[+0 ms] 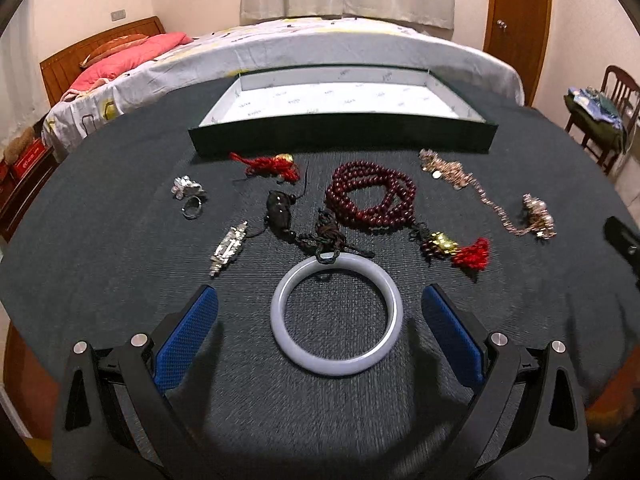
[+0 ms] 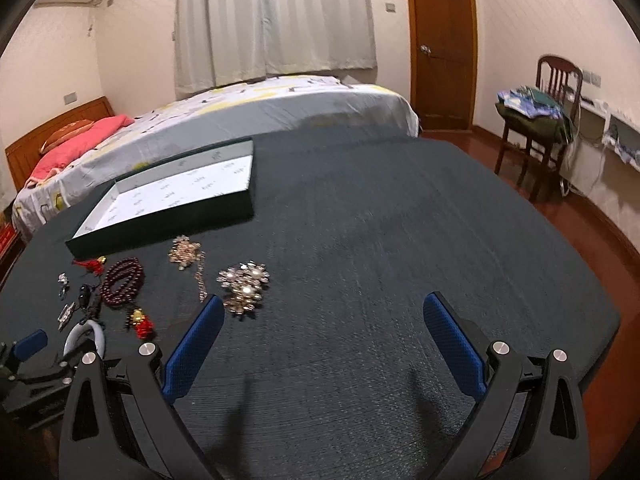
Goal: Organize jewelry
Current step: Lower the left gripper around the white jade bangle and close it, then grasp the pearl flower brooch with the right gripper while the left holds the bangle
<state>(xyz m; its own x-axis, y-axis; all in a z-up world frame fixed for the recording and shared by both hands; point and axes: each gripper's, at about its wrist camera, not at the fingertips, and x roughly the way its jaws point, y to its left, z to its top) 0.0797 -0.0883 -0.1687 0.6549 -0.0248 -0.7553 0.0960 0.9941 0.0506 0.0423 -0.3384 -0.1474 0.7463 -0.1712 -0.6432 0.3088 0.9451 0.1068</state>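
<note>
My left gripper (image 1: 320, 300) is open, its blue fingers on either side of a pale jade bangle (image 1: 280, 320) lying flat on the dark table. Beyond it lie a dark red bead necklace (image 1: 370, 196), a black pendant (image 1: 278, 210), a silver brooch (image 1: 229, 248), a silver ring (image 1: 188, 194), a red tassel charm (image 1: 272, 165), a gold and red charm (image 1: 460, 250) and a gold chain necklace (image 1: 480, 192). An open shallow box (image 1: 340, 136) with white lining stands behind them. My right gripper (image 2: 324, 308) is open and empty, right of a gold flower brooch (image 2: 244, 284).
The table has a dark cloth (image 2: 400, 240). A bed (image 2: 260, 112) stands behind the table. A wooden chair (image 2: 540, 128) with clothes is at the right, near a wooden door (image 2: 442, 40). The left gripper shows at the left edge of the right wrist view (image 2: 28, 356).
</note>
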